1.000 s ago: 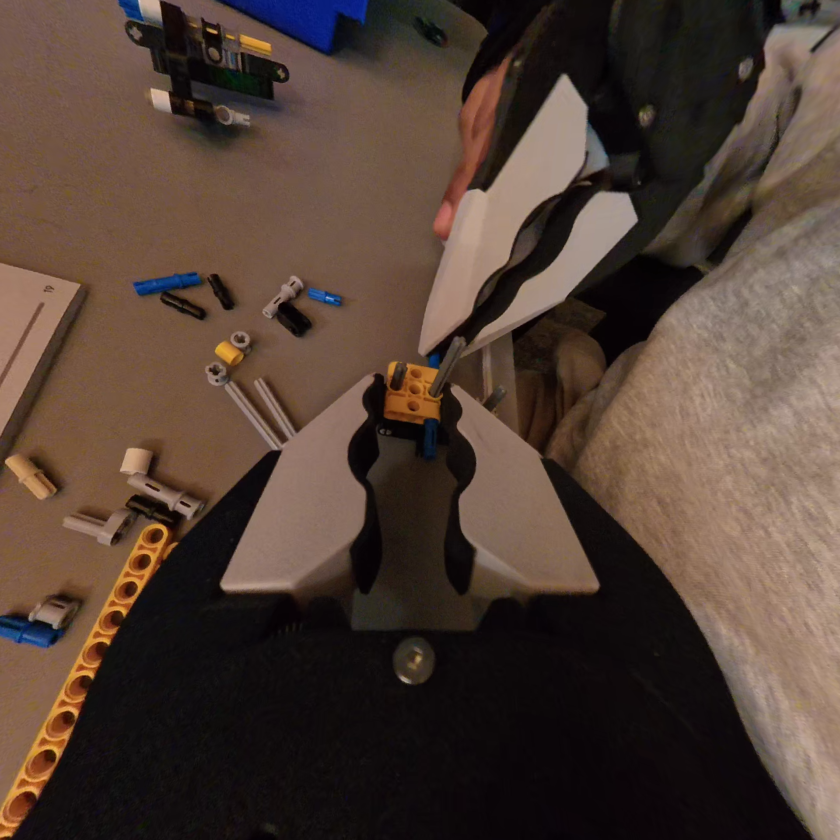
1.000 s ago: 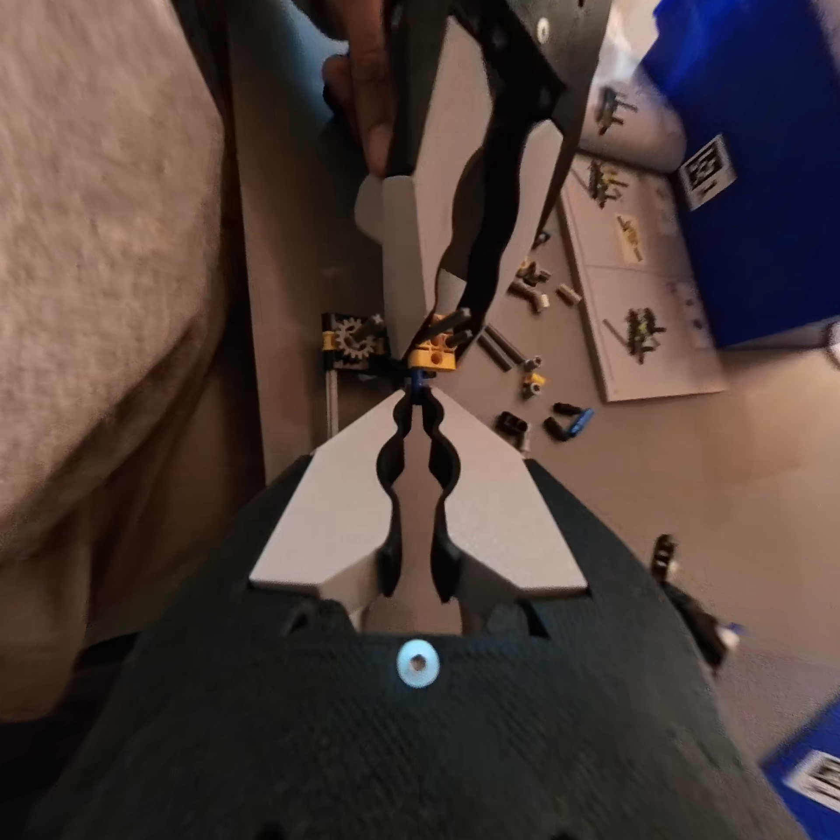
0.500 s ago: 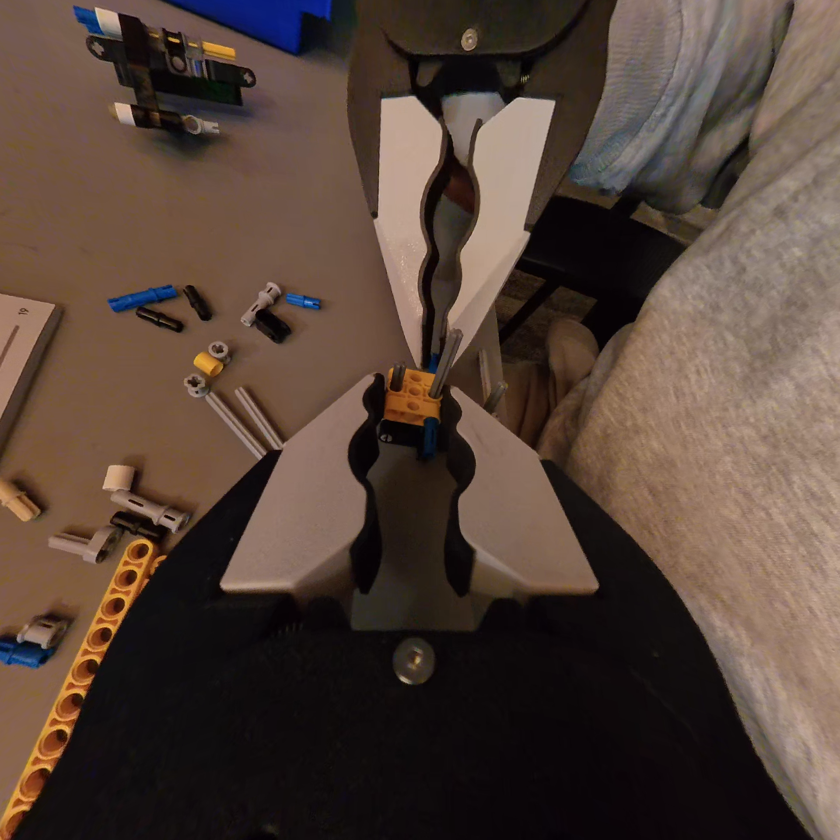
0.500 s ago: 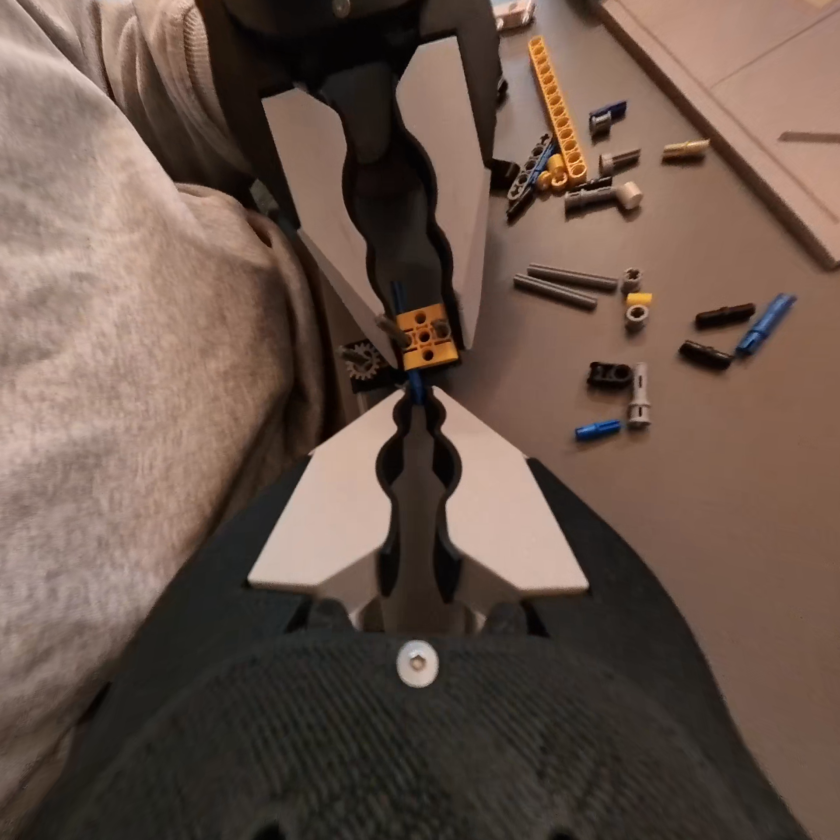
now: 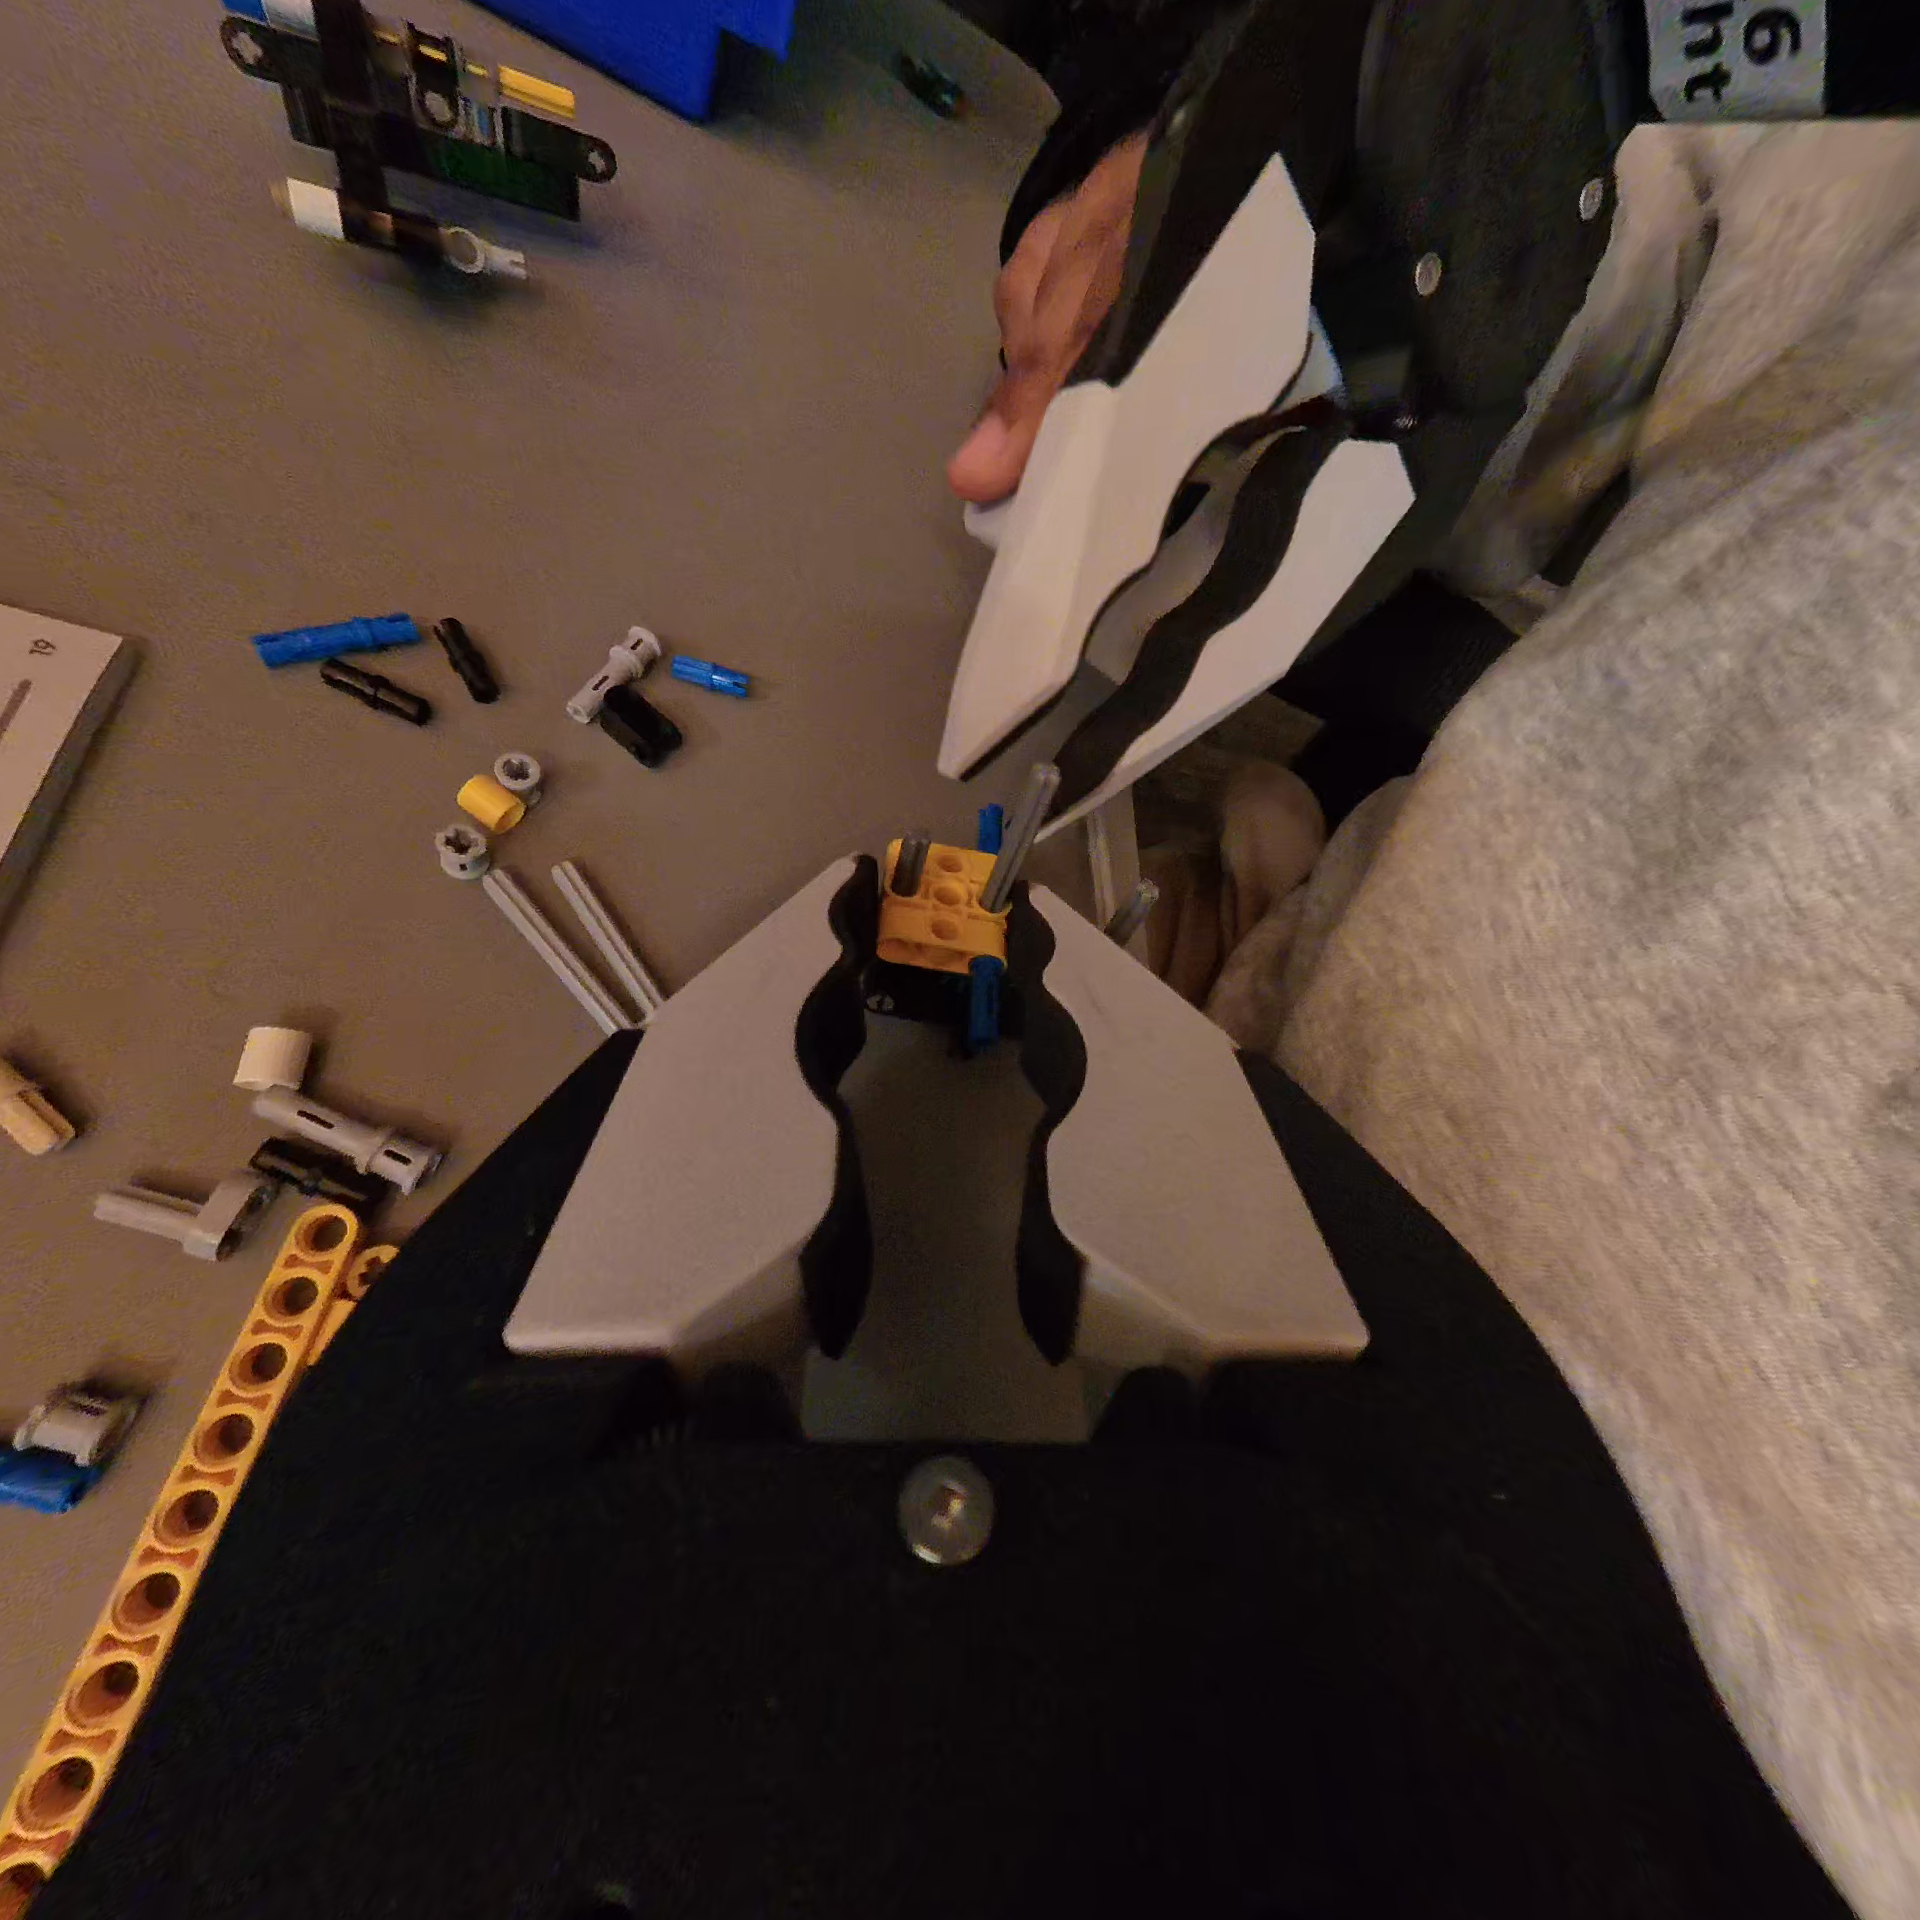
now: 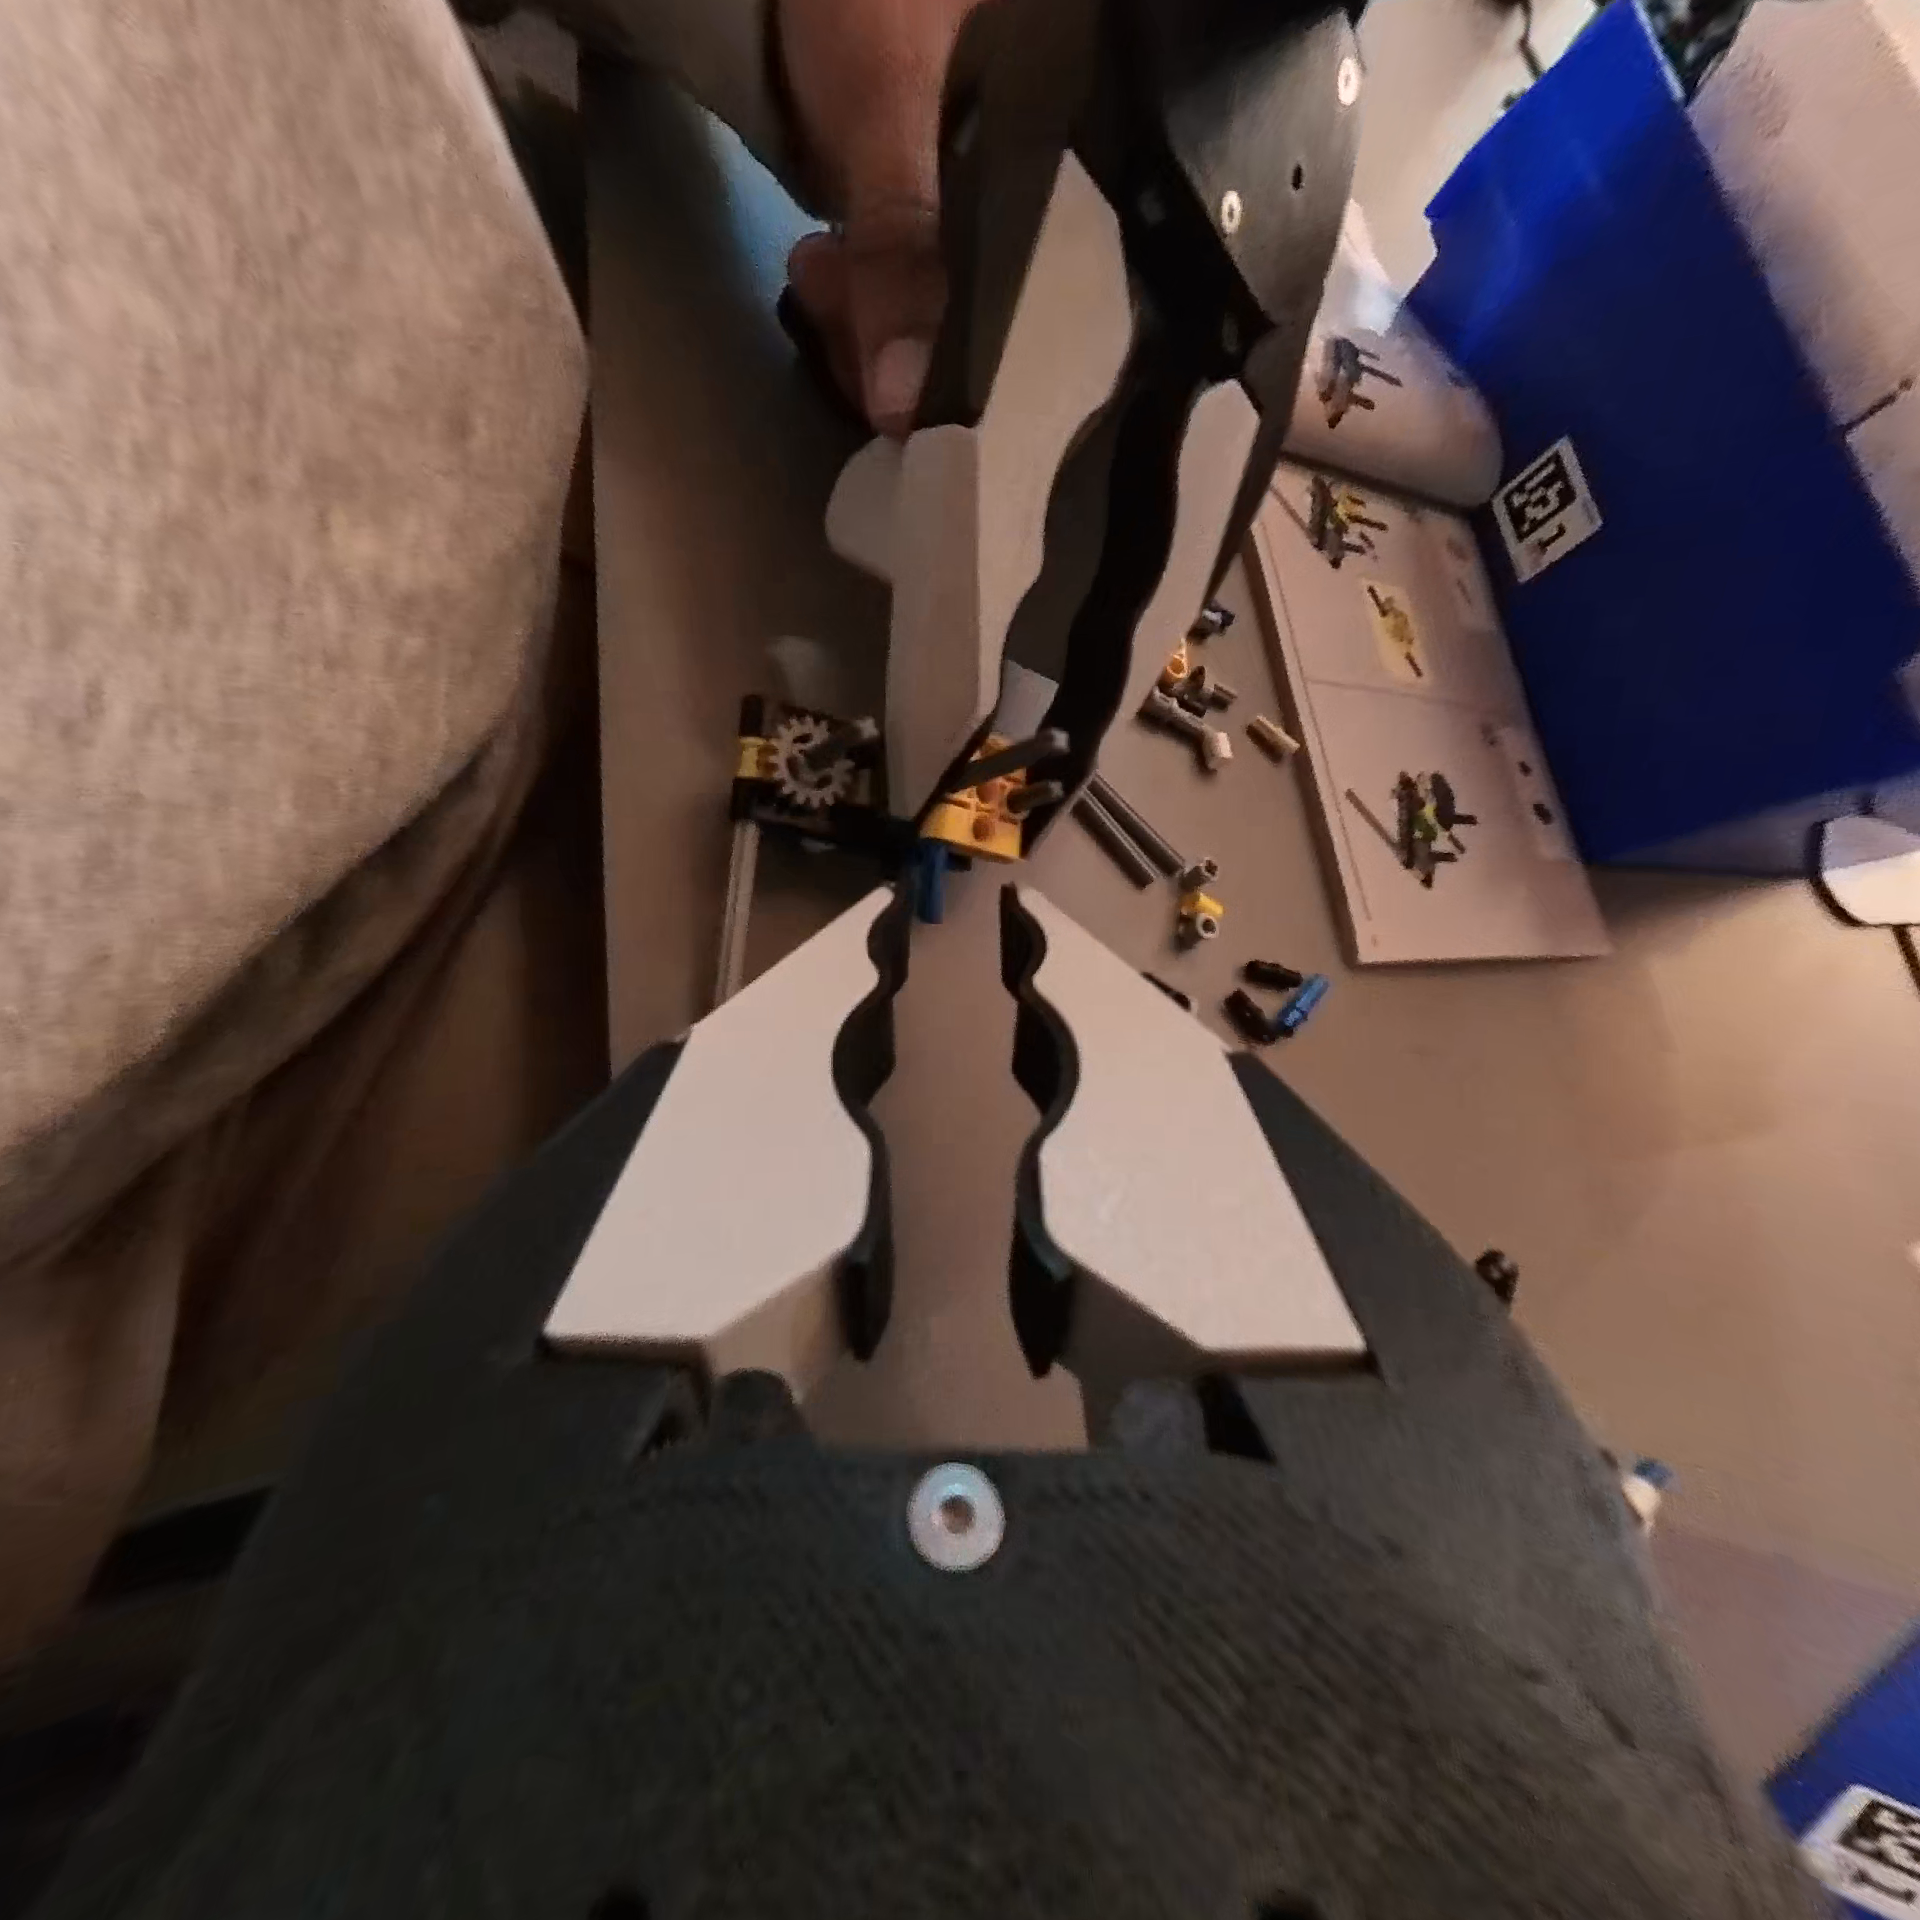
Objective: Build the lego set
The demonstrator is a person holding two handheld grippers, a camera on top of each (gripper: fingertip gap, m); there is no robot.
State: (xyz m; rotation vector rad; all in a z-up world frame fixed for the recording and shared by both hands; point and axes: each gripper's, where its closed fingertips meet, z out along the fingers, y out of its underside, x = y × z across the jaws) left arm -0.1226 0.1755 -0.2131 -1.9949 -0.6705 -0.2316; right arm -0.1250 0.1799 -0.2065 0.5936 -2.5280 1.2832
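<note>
Clearly the yellow block (image 5: pixel 940 912), light and rigid, sits clamped at the left gripper's (image 5: pixel 940 904) jaw tips; right gripper (image 6: pixel 948 902) jaws stand apart beside its blue pin (image 6: pixel 933 871); grip that slim, slippery pin squarely.

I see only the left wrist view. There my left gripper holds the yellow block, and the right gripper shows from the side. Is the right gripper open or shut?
Observer: Open. The right wrist view shows a clear gap between the fingers of the right gripper; they clamp nothing.
Operator: Where is the blue pin then?
Observer: The blue pin sticks out of the yellow block toward that gripper, beside one fingertip.
Operator: Is anything hidden behind my gripper?
Observer: A grey gear on a black and yellow piece, beside the block. Whether it joins the block, I cannot tell.
</note>
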